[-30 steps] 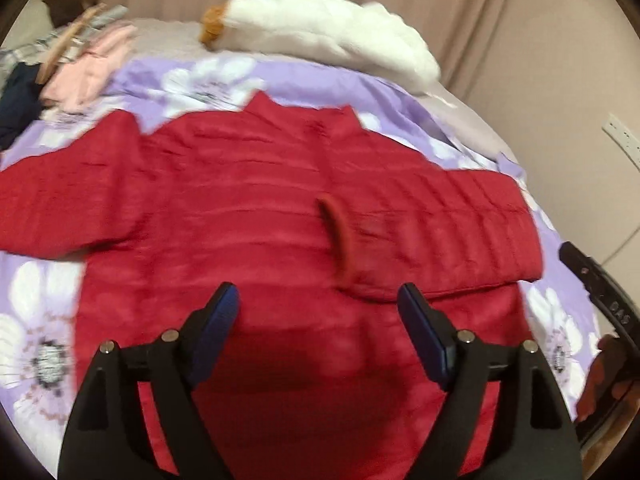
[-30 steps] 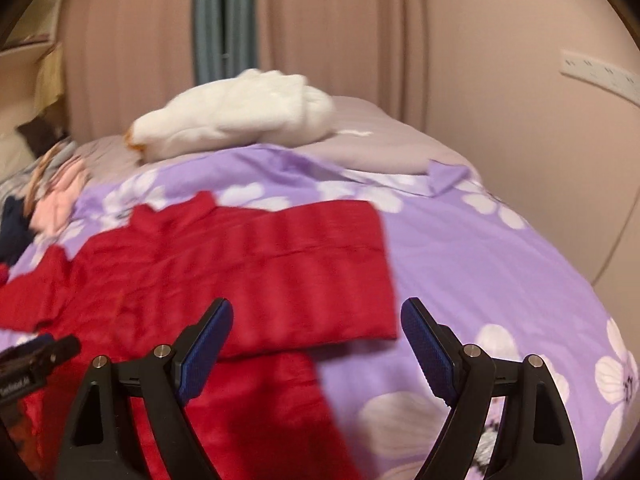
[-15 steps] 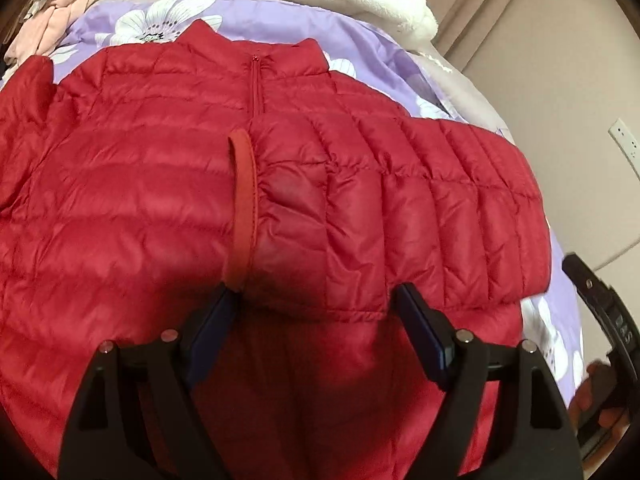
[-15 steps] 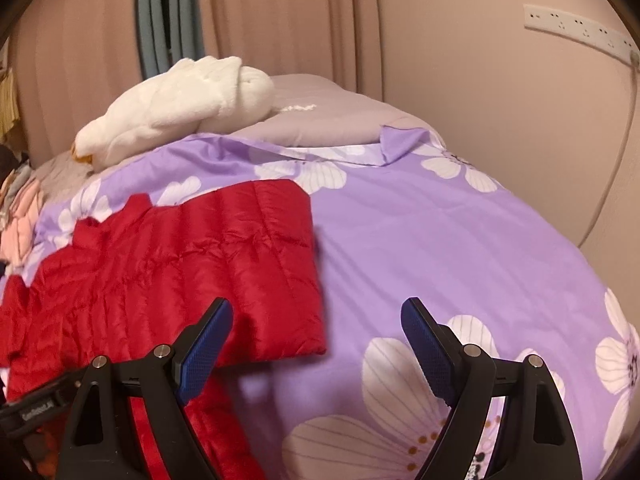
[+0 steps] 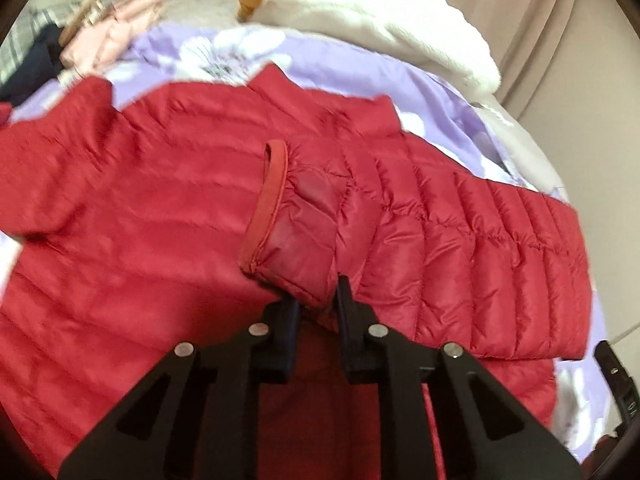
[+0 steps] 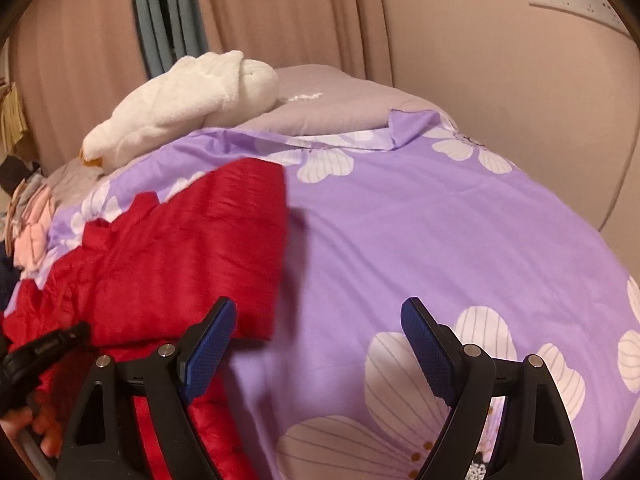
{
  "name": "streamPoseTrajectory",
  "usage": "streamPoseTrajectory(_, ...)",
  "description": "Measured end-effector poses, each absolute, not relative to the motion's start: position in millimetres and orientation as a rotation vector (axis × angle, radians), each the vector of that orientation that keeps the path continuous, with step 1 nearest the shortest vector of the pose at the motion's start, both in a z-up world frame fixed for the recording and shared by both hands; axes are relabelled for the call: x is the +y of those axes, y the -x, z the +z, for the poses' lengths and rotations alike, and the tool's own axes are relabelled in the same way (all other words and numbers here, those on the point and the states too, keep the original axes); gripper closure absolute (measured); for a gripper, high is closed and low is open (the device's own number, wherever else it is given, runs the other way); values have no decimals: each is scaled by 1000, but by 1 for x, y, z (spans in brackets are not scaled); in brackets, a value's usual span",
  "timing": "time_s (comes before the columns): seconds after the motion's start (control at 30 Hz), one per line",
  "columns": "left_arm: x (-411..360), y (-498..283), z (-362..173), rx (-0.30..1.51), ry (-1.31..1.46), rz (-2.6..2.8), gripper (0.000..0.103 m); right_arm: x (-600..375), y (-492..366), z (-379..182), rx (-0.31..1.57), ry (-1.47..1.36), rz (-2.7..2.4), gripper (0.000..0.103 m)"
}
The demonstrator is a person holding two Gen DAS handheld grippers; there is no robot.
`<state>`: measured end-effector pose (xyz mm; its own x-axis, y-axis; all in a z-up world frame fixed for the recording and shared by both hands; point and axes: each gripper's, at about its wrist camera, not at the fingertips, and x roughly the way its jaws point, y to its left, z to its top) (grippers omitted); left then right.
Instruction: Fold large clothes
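Observation:
A red quilted jacket (image 5: 140, 208) lies spread front-up on the bed, its right sleeve (image 5: 460, 248) folded across the chest and ending in a cuff (image 5: 268, 192). My left gripper (image 5: 316, 296) is closing its jaws on the lower edge of that sleeve just beside the cuff, and the fabric is pinched between the pads. In the right wrist view the jacket (image 6: 180, 240) lies at the left. My right gripper (image 6: 318, 308) stands open above the purple duvet just right of the jacket's folded edge, with nothing between its fingers.
A purple floral duvet (image 6: 440, 240) covers the bed. A white plush blanket (image 5: 380, 12) lies at the head end, and a pile of pink and dark clothes (image 5: 108, 28) sits at the far left. A wall with a socket strip (image 6: 572, 0) borders the right side.
The left jaws went from wide open to pinched on the sleeve edge by the cuff, after moving in over the jacket. The right gripper drifted right over the duvet and stayed open.

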<state>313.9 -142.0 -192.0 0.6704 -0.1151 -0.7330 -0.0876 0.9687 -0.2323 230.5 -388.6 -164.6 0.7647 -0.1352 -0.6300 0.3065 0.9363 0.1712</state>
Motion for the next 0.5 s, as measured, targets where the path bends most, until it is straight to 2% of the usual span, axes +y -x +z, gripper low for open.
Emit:
streamPoseTrajectory(0.37,-108,-300,-177,753,138,75,89,-368,-241,-161,658,-253,-202,18)
streamPoseTrajectory(0.5,-71,-294,-163,697,124,133,90,-356,-247,-159,672,-227,-169,18)
